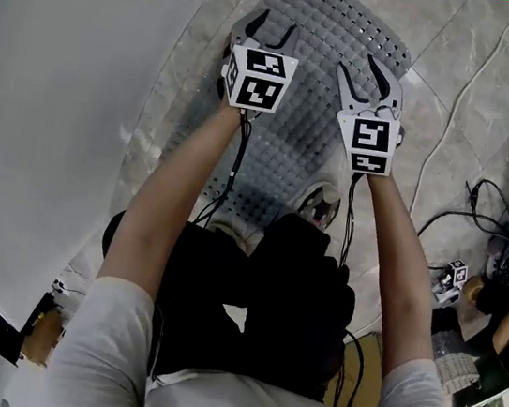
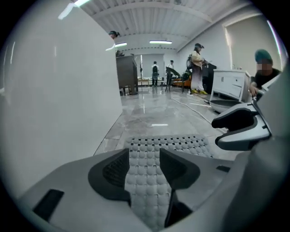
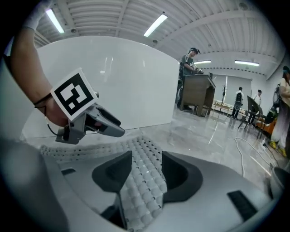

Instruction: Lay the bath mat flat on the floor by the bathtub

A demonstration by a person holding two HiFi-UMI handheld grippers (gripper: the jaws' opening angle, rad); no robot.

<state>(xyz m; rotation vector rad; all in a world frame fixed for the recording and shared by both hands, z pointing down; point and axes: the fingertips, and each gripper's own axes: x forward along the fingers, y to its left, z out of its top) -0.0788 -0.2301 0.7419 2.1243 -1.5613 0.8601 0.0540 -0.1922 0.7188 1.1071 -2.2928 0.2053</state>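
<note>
Head view: bath mat (image 1: 288, 137) on floor (image 1: 460, 96) beside bathtub (image 1: 64, 84). Left claw (image 1: 271, 30) & right claw (image 1: 367, 74) both apart over it. Risk: tips snag holes, lift mat edge on pull-away.

the right gripper (image 3: 147, 159) has its jaws apart, with the grey studded bath mat (image 3: 144, 181) showing in the gap between them. the white bathtub (image 3: 122, 81) rises just beside the mat. the left gripper (image 3: 111, 127) hangs over the mat's bathtub side.
</note>
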